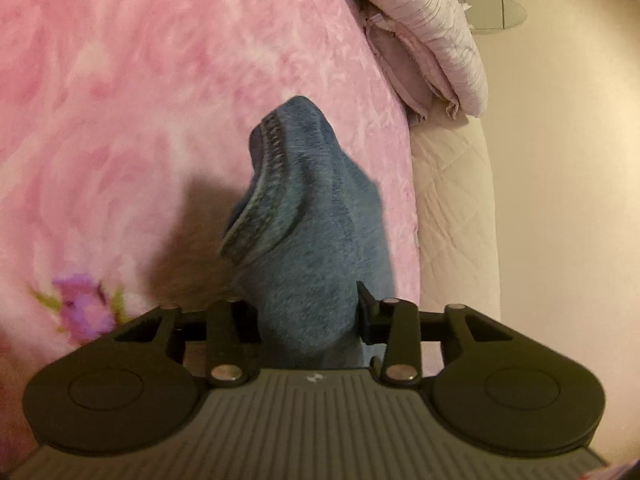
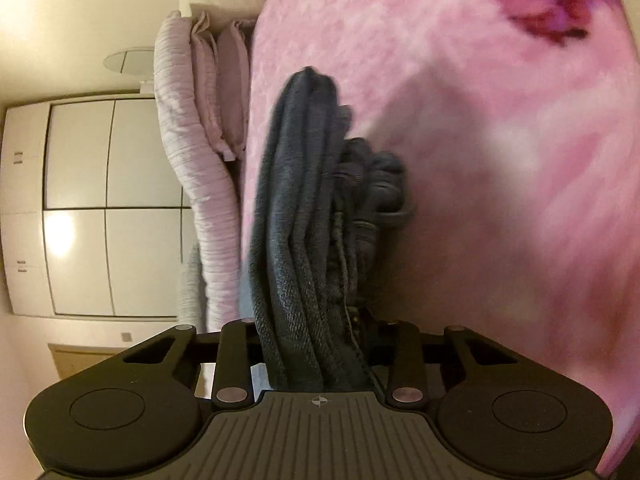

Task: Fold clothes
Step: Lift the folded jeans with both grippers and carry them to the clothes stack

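Both tools have denim between the jaws, w/ the bed under them. Left tool (image 1: 308,312) is pinching a bunched end of the jeans (image 1: 304,216); cloth fills the gap btw its pads, and a stitched hem or waistband edge curls up ahead of it, above the pink bedspread (image 1: 140,100). Right tool (image 2: 316,340) is clamped on a thick stack of the same jeans (image 2: 304,208), several layers side by side, w/ a seam and what looks like a zipper or fly running along the right of the bundle; can't tell for sure. Garment hangs btw the two tools, lifted off the bedspread (image 2: 500,160) at both held ends; how much rests on the bed isn't visible. Pillows (image 1: 428,40) sit at the bed's edge, wardrobe (image 2: 80,208) beyond. Handling, as a judgement: denim is heavy for clothing, fairly stiff, holds a crease ok, not slippery, not fragile. Thick multi-layer stack may creep out of a shallow pinch, so take hold deep, across all layers, near waistband or hem where seams give bulk to bite on. Keep both ends taut and level so the fold lands flat.
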Demonstrator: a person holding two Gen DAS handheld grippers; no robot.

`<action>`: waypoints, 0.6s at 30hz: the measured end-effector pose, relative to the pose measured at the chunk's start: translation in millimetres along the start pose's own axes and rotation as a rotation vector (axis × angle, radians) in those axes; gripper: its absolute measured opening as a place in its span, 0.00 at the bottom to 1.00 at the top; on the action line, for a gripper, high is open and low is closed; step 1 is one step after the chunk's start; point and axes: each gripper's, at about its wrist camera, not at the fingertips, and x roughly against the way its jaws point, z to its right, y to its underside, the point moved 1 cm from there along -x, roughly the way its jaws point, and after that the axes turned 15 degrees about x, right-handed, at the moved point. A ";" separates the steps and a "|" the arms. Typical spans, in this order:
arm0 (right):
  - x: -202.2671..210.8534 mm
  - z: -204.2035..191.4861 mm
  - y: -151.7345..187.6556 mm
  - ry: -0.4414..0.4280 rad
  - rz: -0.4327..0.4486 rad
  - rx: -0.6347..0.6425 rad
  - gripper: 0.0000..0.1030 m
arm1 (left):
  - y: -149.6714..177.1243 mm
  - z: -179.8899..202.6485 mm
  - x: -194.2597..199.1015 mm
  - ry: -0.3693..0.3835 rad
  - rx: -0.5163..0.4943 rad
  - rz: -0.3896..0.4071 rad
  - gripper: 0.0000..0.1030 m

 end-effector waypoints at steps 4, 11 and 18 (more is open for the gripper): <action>7.8 -59.9 -2.6 -0.011 -0.056 0.012 0.31 | -3.4 46.7 40.1 0.003 0.024 0.041 0.30; 7.4 -185.8 1.3 -0.057 -0.217 0.099 0.31 | 2.5 106.0 159.7 0.038 0.111 0.179 0.29; -32.5 -299.8 52.3 -0.191 -0.449 0.220 0.31 | 15.9 124.3 316.5 0.118 0.169 0.440 0.29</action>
